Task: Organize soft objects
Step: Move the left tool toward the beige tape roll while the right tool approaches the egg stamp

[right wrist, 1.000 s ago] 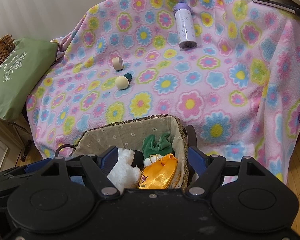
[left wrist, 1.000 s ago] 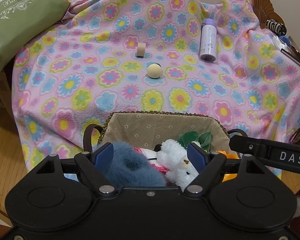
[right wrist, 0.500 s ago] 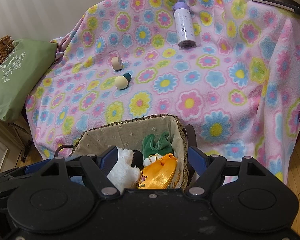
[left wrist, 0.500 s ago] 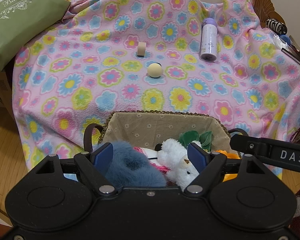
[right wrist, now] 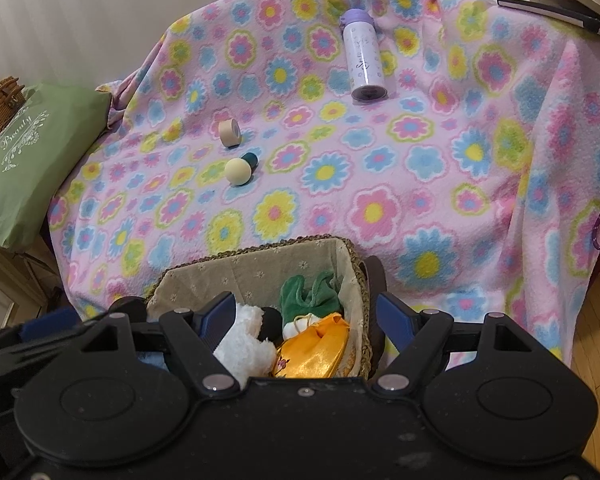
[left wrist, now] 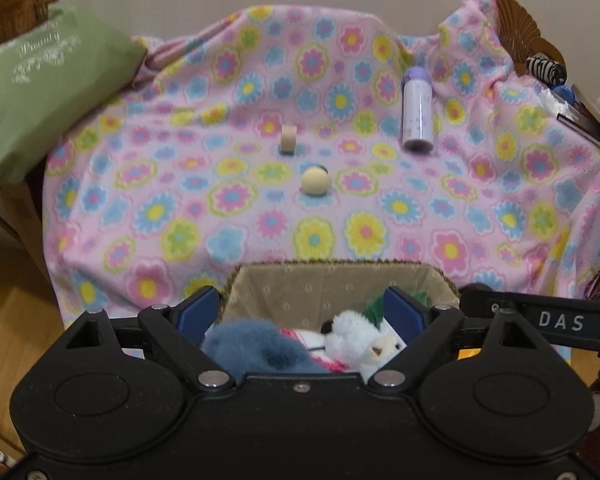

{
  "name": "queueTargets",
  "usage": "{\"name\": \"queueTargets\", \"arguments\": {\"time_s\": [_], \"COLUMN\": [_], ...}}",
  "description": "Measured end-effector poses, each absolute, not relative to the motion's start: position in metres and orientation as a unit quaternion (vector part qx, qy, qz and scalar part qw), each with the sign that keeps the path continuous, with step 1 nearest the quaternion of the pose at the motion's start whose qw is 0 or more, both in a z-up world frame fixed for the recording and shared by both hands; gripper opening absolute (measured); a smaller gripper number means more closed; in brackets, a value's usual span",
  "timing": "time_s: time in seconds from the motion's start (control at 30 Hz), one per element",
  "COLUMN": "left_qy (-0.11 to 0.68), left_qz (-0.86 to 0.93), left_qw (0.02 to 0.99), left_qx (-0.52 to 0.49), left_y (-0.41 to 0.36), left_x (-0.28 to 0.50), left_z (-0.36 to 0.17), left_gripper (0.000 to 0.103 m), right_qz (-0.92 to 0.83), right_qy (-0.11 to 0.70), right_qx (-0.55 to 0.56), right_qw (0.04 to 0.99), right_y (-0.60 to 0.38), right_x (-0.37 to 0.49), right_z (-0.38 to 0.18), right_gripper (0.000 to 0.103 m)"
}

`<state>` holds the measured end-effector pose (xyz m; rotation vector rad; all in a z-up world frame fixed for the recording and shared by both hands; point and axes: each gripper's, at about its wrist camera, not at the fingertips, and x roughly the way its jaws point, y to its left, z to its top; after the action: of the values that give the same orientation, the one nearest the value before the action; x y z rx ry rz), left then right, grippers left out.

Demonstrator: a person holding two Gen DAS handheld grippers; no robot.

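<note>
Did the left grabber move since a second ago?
Yes. The left gripper has pulled back and tipped up: in its camera view the basket sits lower and more wall shows above the flowered blanket.

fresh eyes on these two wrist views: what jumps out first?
The pink flowered blanket fills most of both views, draped over the furniture. Near its front edge sits a lined wicker basket stuffed with plush toys, a white one and a blue-grey one among them. Both open claws, left claw and right claw, hang just over it, while a purple-capped bottle lies further back on the blanket.
</note>
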<state>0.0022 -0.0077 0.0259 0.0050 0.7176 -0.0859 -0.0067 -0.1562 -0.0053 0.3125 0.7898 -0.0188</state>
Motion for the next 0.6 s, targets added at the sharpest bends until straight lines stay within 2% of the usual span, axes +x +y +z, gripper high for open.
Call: {"name": "queueTargets", "arguments": {"time_s": [0.6], "left_qy": [0.338], "left_qz": [-0.007], "left_qw": [0.940], "left_qx": [0.052], "left_y": [0.006], "left_x": [0.078], "left_z": [0.029], "left_gripper": [0.088], "right_qz": [-0.017], "right_qy": [0.358], "right_qx": [0.084], "right_qw": [0.930], "right_y": [-0.158], "right_x": [0.056], "right_z": [0.000], "right_gripper": [0.083]}}
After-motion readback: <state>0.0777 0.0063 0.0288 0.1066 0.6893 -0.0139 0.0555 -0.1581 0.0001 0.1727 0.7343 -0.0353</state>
